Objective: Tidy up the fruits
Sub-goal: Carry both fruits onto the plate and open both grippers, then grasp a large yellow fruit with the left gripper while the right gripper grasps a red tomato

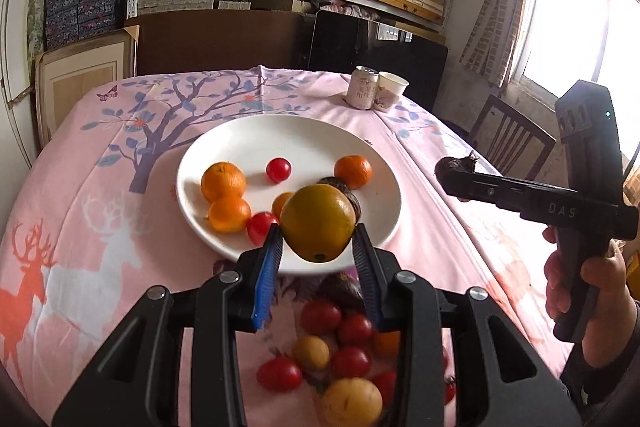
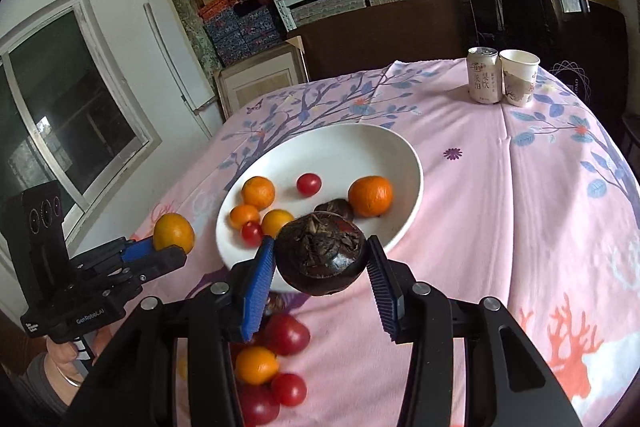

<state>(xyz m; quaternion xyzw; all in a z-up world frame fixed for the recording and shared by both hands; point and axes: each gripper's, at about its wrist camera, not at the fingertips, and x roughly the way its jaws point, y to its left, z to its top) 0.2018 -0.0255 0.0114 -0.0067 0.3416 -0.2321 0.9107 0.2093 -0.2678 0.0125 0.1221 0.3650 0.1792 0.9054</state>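
My left gripper is shut on an orange, held above the near rim of the white plate. It also shows in the right wrist view. My right gripper is shut on a dark brown water chestnut, held above the plate's near edge; it shows in the left wrist view to the right of the plate. The plate holds several oranges, cherry tomatoes and another dark chestnut.
A loose pile of cherry tomatoes and small oranges lies on the pink tablecloth in front of the plate. A drink can and a paper cup stand at the far right. Shelves with boxes stand behind; a chair stands at the right.
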